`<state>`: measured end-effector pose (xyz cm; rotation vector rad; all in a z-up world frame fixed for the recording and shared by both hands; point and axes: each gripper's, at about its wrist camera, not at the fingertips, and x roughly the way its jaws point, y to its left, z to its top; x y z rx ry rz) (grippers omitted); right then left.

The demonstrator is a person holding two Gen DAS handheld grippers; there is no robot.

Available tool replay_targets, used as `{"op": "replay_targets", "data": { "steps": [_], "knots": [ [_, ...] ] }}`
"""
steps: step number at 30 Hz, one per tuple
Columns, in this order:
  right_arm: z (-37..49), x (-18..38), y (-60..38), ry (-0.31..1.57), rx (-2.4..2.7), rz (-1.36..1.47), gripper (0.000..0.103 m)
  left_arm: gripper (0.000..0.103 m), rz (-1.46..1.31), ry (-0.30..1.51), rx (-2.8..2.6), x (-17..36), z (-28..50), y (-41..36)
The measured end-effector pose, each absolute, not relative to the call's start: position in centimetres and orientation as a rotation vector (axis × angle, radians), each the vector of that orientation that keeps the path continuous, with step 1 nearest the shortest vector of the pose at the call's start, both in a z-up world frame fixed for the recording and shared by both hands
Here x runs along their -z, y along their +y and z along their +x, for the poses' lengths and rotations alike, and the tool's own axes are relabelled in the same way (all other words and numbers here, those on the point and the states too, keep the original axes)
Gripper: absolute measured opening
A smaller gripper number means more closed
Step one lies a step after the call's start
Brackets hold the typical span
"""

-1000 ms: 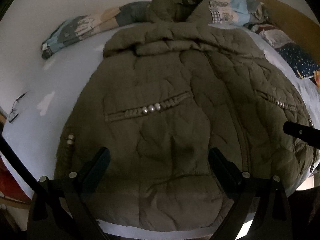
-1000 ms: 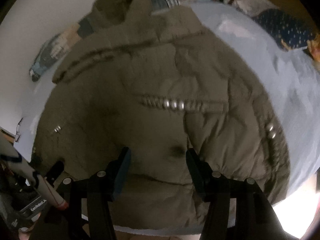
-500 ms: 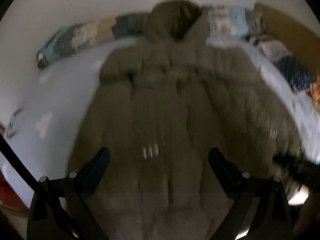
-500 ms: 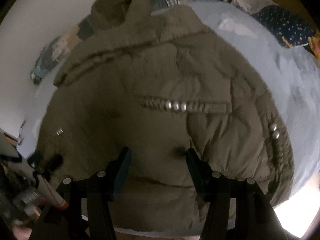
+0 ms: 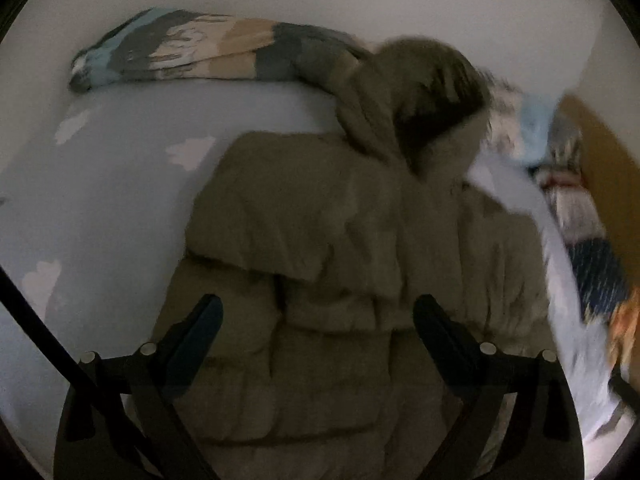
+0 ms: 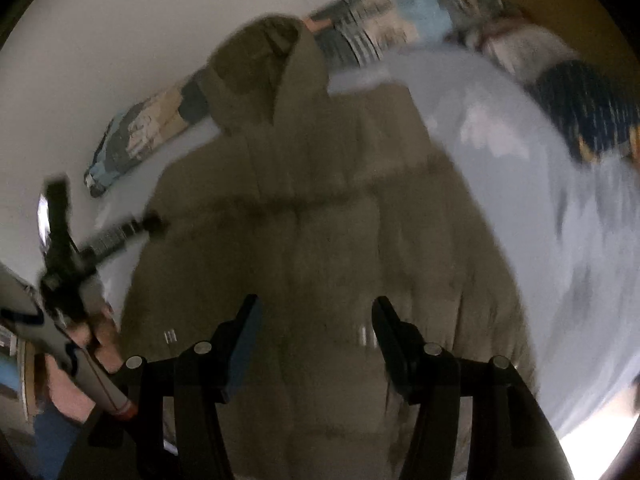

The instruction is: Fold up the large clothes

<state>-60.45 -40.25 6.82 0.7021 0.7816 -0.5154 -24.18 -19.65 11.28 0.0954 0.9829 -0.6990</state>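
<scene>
Left wrist view, coat: the olive quilted hooded coat [image 5: 328,280] lies flat on the pale blue sheet [image 5: 112,216], its hood [image 5: 420,88] at about 1 o'clock, resting against a patterned pillow [image 5: 192,52] that runs along the wall from 10 to 12 o'clock.
Left wrist view, sleeve: a padded sleeve appears already laid across the chest, its edge crossing just ahead of the fingertips; blur makes this uncertain.
Left wrist view, left gripper [image 5: 318,320]: jaws spread wide, holding nothing, poised above the coat's lower body.
Left wrist view, clutter: bunched bedding [image 5: 560,184] sits at 3 o'clock, near the coat's far shoulder.
Right wrist view, coat: the same coat [image 6: 320,248] fills the centre, hood [image 6: 264,76] at 11 o'clock, metal snaps showing as smears near the fingertips.
Right wrist view, right gripper [image 6: 316,320]: jaws parted, empty, above the lower half of the coat.
Right wrist view, left gripper [image 6: 72,240]: seen at 9 o'clock beside the coat's edge, gripped by the person's hand [image 6: 92,344].
Step in hand, judged: reaching for a hold for the next fold.
Doing it well: pinch deep enough to trap all the puffy layers, take both holds at matching height, lift low, and lay the fold square so trapped air does not spring it back.
</scene>
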Motion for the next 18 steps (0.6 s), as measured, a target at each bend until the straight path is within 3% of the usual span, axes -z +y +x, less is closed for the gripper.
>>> {"op": "replay_targets", "data": {
  "steps": [9,13,18],
  "knots": [
    [-45.1,-16.3,-52.8,0.698,0.535,0.587,0.063,0.096,0.117,0.970,0.707,-11.4,-22.5,-19.9],
    [-38.2,-17.3,-58.2,0.673,0.562,0.579,0.070,0.096,0.141,0.973,0.701,-10.7,-22.4,-20.3],
    [-30.0,-15.7,-63.7,0.722,0.612,0.539,0.070,0.096,0.176,0.970,0.703,-10.2,-22.2,-20.4]
  ]
}}
